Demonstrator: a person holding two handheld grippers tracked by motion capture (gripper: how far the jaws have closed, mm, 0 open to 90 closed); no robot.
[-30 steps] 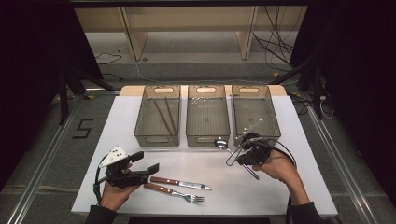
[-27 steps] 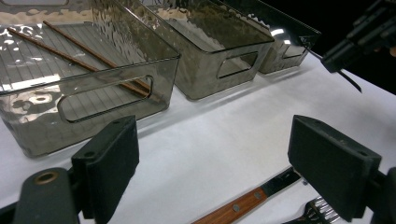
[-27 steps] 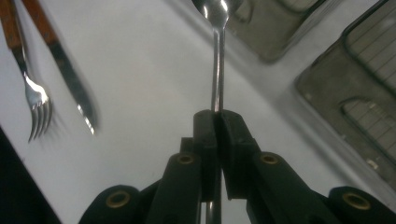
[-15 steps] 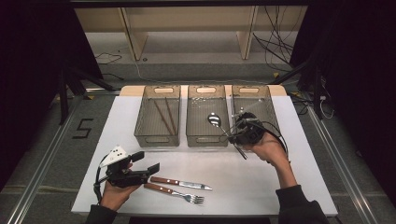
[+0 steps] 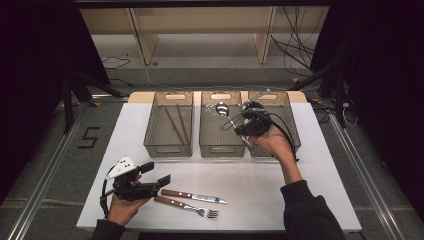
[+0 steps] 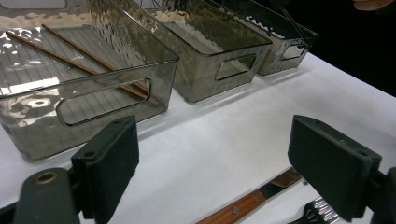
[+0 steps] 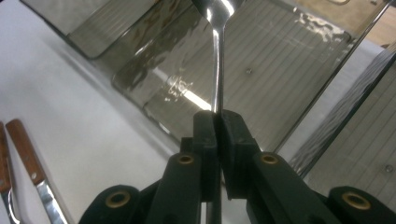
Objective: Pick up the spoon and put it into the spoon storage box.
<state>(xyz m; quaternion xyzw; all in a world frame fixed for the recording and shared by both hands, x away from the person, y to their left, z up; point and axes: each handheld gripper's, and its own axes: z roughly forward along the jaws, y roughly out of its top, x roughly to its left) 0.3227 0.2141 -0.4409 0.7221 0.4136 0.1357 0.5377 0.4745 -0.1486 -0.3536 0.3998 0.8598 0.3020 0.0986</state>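
Observation:
My right gripper (image 5: 241,120) is shut on the handle of a metal spoon (image 5: 221,108). It holds the spoon's bowl over the back of the middle bin (image 5: 220,150). In the right gripper view the black pads (image 7: 205,126) pinch the thin spoon handle (image 7: 216,70) above that bin's ribbed floor. My left gripper (image 5: 156,173) rests open at the table's front left. A wood-handled knife (image 5: 192,196) and a fork (image 5: 185,205) lie just to its right. The left gripper view has the knife handle (image 6: 252,200) between and below its wide-apart pads (image 6: 109,163).
Three clear grey bins stand in a row at the back of the white table (image 5: 260,190). The left bin (image 5: 167,149) holds two chopsticks (image 5: 177,125). The right bin (image 5: 295,135) sits behind the right hand. Open shelving stands beyond the table.
The right gripper has risen from the table in front of the bins and moved away over the middle bin, carrying the spoon. The left gripper has stayed where it was.

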